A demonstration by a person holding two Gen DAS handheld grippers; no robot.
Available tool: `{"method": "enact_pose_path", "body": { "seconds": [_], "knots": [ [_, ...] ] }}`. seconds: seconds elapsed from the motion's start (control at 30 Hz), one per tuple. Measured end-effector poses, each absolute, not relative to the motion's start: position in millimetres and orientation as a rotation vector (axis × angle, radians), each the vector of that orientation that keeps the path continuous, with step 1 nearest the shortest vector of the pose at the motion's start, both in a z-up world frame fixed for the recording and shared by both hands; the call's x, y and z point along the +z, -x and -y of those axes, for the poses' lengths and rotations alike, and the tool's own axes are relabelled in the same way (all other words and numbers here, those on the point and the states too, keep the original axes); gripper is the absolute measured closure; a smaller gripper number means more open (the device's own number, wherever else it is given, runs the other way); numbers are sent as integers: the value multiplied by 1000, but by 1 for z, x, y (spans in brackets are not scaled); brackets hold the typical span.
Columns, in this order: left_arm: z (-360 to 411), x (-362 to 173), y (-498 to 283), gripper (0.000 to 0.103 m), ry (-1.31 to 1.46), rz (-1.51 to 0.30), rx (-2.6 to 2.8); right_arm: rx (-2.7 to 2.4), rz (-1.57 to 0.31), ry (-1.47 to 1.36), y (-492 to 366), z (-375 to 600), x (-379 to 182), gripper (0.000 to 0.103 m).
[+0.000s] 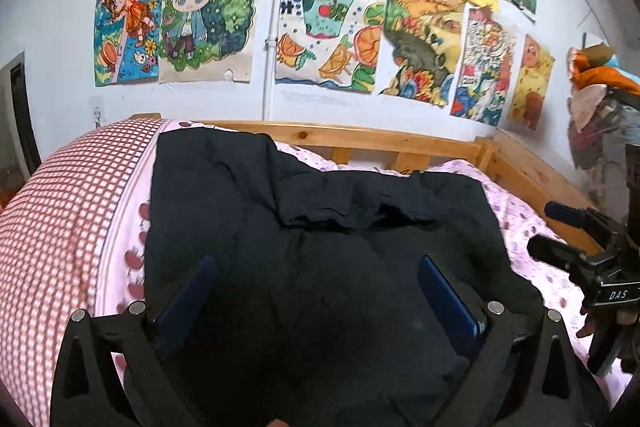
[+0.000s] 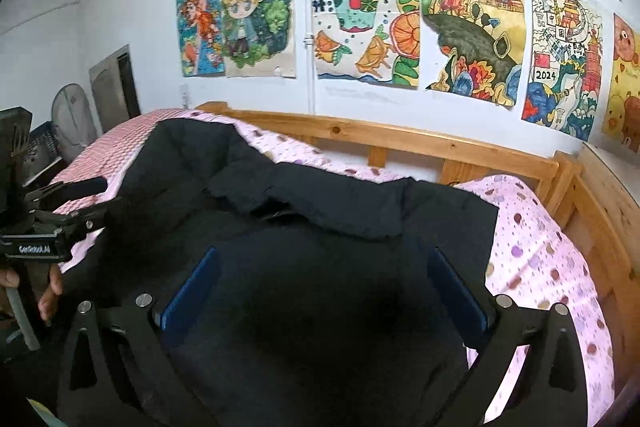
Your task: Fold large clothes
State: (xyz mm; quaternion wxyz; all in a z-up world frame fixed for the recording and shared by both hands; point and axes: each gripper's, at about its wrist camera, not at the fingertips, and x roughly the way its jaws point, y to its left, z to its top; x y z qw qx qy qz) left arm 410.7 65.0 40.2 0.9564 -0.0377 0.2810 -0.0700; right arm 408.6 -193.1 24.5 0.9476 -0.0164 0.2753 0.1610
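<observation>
the black garment (image 1: 320, 227) is thick, matte and softly rumpled, with a folded flap bunched across its middle; it lies spread on a pink dotted sheet (image 1: 520, 223) over the bed. the left gripper (image 1: 316, 299) has blue flat pads on black angular arms, spread wide and released, nothing pinched; the cloth lies beneath and beyond them toward 12 o'clock. the right gripper (image 2: 326, 291) looks the same, its pads apart and empty above the dark fabric. a red-checked quilt (image 1: 60, 227) sits at 9 o'clock in the left wrist view. a pale wooden bed rail (image 2: 420, 143) runs at 12 o'clock, below a white wall covered with bright children's drawings (image 2: 368, 23).
</observation>
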Motion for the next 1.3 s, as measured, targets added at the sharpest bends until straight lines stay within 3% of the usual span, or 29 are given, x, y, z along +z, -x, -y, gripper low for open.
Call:
{"method": "enact_pose_path", "body": {
  "seconds": [0.47, 0.83, 1.3],
  "knots": [
    [-20, 68, -276, 0, -88, -496, -292, 318, -555, 159, -280, 202, 68, 1],
    [-25, 81, -219, 0, -135, -523, -288, 342, -534, 190, -205, 212, 81, 1],
    [-59, 28, -176, 0, -161, -698, -413, 447, -588, 289, -134, 210, 40, 1]
  ]
}}
